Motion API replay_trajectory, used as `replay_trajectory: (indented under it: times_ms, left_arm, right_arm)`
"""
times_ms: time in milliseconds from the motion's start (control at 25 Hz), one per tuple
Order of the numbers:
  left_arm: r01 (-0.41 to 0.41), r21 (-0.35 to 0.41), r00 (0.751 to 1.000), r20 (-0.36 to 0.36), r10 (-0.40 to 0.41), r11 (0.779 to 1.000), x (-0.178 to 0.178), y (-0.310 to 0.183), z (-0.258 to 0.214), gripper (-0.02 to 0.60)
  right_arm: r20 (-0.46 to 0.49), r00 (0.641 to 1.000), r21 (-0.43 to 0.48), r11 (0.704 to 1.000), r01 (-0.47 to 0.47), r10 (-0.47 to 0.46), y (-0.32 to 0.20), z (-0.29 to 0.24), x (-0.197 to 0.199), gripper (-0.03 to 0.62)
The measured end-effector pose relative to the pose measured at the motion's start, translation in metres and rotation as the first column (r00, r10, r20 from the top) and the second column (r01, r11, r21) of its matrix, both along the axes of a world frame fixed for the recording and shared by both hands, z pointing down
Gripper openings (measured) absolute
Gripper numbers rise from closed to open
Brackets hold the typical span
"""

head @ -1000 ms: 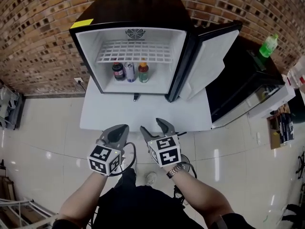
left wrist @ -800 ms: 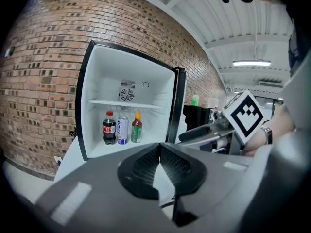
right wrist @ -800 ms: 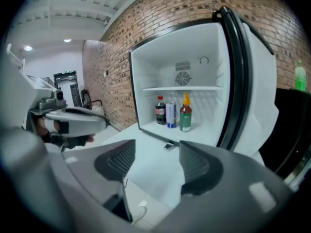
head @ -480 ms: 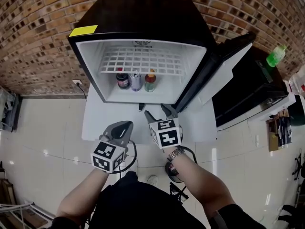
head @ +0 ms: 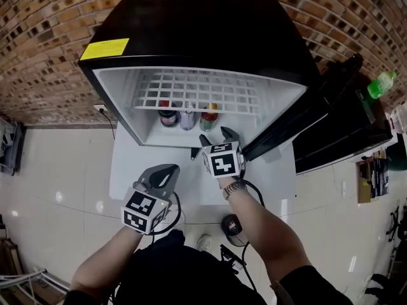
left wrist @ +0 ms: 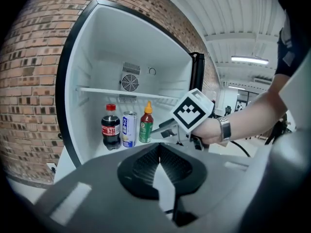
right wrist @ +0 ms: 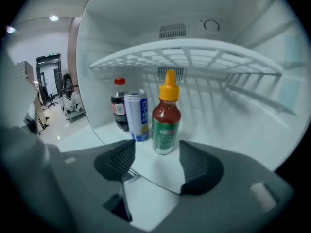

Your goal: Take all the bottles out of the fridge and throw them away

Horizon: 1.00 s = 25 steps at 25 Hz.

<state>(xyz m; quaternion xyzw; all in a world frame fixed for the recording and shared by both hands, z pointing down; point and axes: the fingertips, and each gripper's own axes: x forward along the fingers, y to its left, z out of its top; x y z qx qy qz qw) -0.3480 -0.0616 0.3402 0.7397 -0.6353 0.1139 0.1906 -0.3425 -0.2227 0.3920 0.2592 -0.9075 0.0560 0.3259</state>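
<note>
Right gripper view is showing the right gripper (right wrist: pixel 156 155), jaws spread, advancing nearer the fridge (head: pixel 191 37) than before, with the sauce bottle (right wrist: pixel 166 123) just beyond its fingertips, untouched. The left gripper (left wrist: pixel 159 154) is trailing, jaws closed on nothing.

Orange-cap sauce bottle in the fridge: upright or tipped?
Upright: the sauce bottle stands on its base on the fridge floor, cap up, beside the can. The open right hand-held gripper is short of it.

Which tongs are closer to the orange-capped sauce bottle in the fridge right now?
Right. The right tongs are open at the mouth of the fridge, aimed at the sauce bottle just ahead, not touching it. The left tongs hang back outside the fridge, shut.
</note>
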Motion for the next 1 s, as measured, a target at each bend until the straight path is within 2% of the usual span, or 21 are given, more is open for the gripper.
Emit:
replay_trajectory:
  times_ms: [320,640,1000]
  left_arm:
    - [-0.013,-0.034,1.0,-0.009,0.013,0.999,-0.023,-0.005,0.012,0.003]
    - [-0.012,-0.046,1.0,-0.014,0.011,0.999,-0.039,-0.005,0.015,0.005]
    - [-0.01,-0.045,1.0,-0.015,0.01,0.999,-0.036,-0.002,0.018,0.003]
  right_arm:
    - [-0.029,0.999,0.004,0.999,-0.033,0.033,-0.038,0.022,-0.027,0.291]
    - [-0.028,0.999,0.021,0.999,-0.025,0.025,-0.05,0.03,-0.045,0.296]
    - [0.007,0.999,0.028,0.999,-0.032,0.032,-0.036,0.026,-0.032,0.278]
